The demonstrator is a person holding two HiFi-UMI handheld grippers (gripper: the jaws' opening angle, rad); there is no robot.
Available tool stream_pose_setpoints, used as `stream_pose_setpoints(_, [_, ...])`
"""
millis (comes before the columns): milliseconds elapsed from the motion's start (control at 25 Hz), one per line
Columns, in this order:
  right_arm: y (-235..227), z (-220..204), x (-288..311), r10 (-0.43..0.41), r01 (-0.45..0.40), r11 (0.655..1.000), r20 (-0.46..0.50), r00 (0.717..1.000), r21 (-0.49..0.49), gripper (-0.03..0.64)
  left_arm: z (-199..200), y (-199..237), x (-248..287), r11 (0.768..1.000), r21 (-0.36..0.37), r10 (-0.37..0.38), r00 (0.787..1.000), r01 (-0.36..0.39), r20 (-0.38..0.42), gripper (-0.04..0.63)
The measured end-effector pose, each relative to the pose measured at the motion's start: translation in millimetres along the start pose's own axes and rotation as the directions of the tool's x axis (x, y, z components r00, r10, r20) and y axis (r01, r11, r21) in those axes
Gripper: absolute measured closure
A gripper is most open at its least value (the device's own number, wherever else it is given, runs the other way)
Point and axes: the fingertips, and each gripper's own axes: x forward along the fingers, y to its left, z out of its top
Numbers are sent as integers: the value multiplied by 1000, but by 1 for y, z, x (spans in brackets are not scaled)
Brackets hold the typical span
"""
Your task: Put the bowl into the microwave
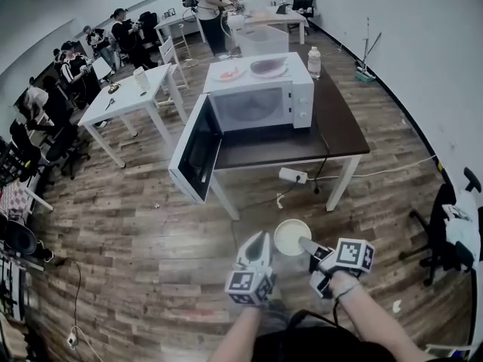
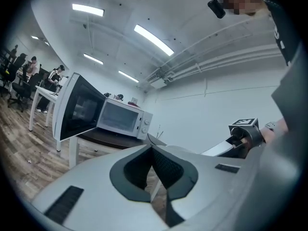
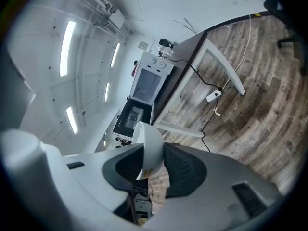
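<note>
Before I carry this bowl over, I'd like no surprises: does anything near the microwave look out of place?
Two things. A power strip with trailing cords sits below the front edge of the table, right on the approach. Two plates of food sit on top of the microwave, an odd spot. Its door stands open, as needed.

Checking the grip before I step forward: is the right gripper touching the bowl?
Touching. The right gripper view shows the bowl clamped by its wall between the pads of the right gripper.
</note>
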Motion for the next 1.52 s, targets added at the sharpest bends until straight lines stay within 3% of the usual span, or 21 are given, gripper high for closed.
stream_pose_setpoints(560, [7,46,77,-2,1,999,40,999,41,492,23,66,63,999,4,-33,999,33,-12,604])
stream_pose_setpoints(1120, [18,88,126,-19,17,998,44,999,58,492,31,100,104,1000,-25,-9,1000,9,-20,604])
stream_pose_setpoints(1520, [21,122,172,0,0,999,-4,1000,54,492,39,131,146,999,-26,35,999,-35,-17,604])
